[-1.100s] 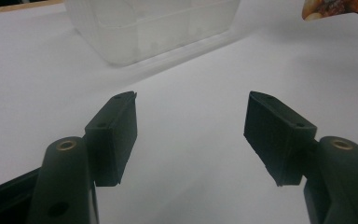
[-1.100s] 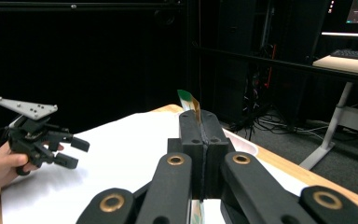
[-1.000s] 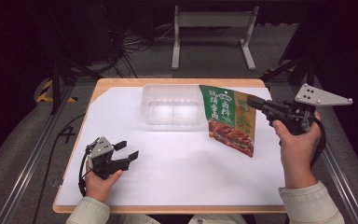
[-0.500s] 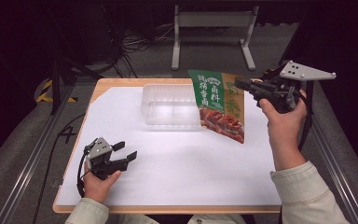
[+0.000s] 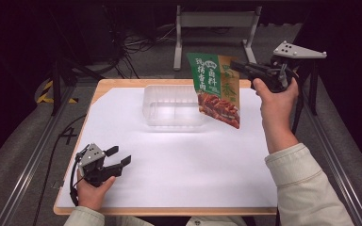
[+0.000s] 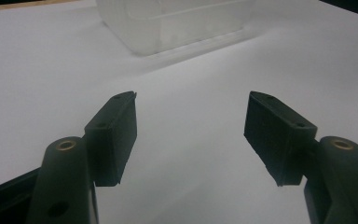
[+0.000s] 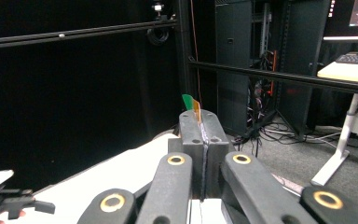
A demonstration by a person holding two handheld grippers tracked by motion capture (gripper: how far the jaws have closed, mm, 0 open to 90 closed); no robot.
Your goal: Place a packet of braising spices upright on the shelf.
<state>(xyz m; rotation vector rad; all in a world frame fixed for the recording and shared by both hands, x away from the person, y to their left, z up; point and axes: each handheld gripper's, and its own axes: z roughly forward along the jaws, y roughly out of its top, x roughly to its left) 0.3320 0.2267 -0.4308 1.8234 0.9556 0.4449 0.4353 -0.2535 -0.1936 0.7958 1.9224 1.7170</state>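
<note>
White Chinese characters on the green pouch [image 5: 214,87], seemingly illegible.

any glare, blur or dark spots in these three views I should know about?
High view: table evenly lit and sharp, surroundings near black; snack pouch readable, clear container shows soft highlights. Left gripper view: left gripper sharp, the container behind it soft and washed out against the bright white. Right gripper view: right gripper in focus, shut on the pouch edge; left background black, little detail.

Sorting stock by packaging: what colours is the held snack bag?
Green and orange snack bag, with red-brown food pictured; clearest in the high view.
</note>
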